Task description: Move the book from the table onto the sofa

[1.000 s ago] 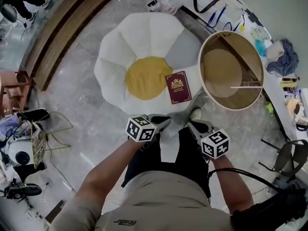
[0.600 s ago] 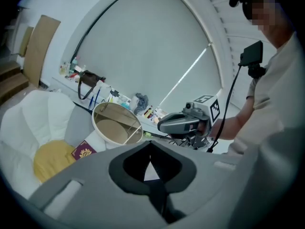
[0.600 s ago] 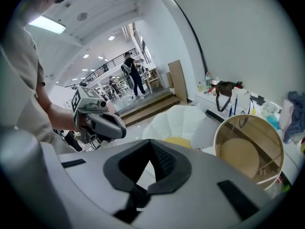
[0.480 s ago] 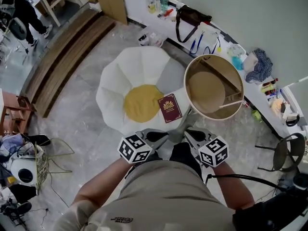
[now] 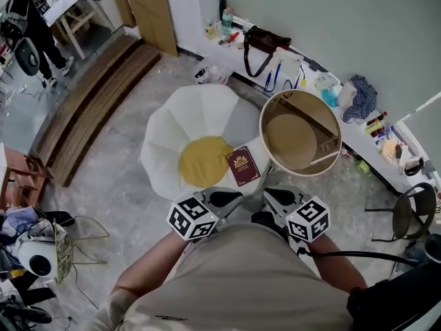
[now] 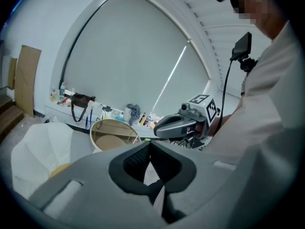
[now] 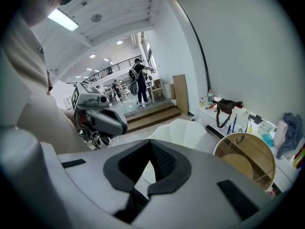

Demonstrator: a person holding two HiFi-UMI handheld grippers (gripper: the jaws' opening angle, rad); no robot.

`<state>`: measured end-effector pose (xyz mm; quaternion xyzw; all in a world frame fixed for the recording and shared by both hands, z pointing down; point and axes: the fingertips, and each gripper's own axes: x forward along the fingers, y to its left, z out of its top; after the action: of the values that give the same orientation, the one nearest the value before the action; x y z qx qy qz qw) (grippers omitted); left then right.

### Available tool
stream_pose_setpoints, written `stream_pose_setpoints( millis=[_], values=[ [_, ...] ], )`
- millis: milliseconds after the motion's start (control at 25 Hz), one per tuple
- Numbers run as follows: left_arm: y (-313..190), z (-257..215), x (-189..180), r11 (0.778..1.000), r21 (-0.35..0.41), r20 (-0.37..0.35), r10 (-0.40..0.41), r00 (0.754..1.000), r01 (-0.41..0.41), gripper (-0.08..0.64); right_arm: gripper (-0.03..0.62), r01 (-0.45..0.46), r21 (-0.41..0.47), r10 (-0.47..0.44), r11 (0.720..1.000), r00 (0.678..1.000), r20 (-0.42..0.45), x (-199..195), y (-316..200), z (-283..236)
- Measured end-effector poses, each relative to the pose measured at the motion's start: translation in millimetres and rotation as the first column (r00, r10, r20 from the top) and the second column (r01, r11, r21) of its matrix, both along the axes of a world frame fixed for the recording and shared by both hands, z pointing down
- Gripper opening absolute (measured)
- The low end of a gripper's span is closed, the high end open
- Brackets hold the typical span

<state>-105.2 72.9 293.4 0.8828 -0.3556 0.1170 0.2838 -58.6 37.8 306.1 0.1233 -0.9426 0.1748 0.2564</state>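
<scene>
A dark red book (image 5: 242, 165) lies flat on the white flower-shaped sofa (image 5: 180, 125), on its right side next to the yellow centre cushion. The round wooden table (image 5: 300, 132) stands right of the sofa with nothing on top. Both grippers hang close to my body, well short of the book. My left gripper (image 5: 236, 198) is shut and empty, its tips (image 6: 150, 145) pressed together. My right gripper (image 5: 271, 196) is shut and empty too, its tips (image 7: 151, 144) together. Each gripper view shows the other gripper, the sofa (image 7: 181, 129) and the table (image 6: 114, 135) beyond.
A long white counter (image 5: 358, 140) with a black bag (image 5: 258, 43), cloths and bottles runs along the far wall. Wooden steps (image 5: 89, 98) lie at the left, with a person (image 5: 31, 26) beyond them. Cables and gear clutter the floor at lower left; a chair (image 5: 413, 219) stands at the right.
Both grippers have come up, shut and empty, staying near my body. The head view has risen and takes in more of the room. The book stays on the sofa.
</scene>
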Motion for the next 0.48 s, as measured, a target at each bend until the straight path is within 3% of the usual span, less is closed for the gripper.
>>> stream_pose_setpoints(
  millis=[480],
  values=[
    [35,-1,-14,1.0,-0.004,-0.021,-0.005,1.0,0.005,0.009,0.014,0.007,0.026,-0.006,1.0,1.0,-0.011,-15,35,-12]
  ],
)
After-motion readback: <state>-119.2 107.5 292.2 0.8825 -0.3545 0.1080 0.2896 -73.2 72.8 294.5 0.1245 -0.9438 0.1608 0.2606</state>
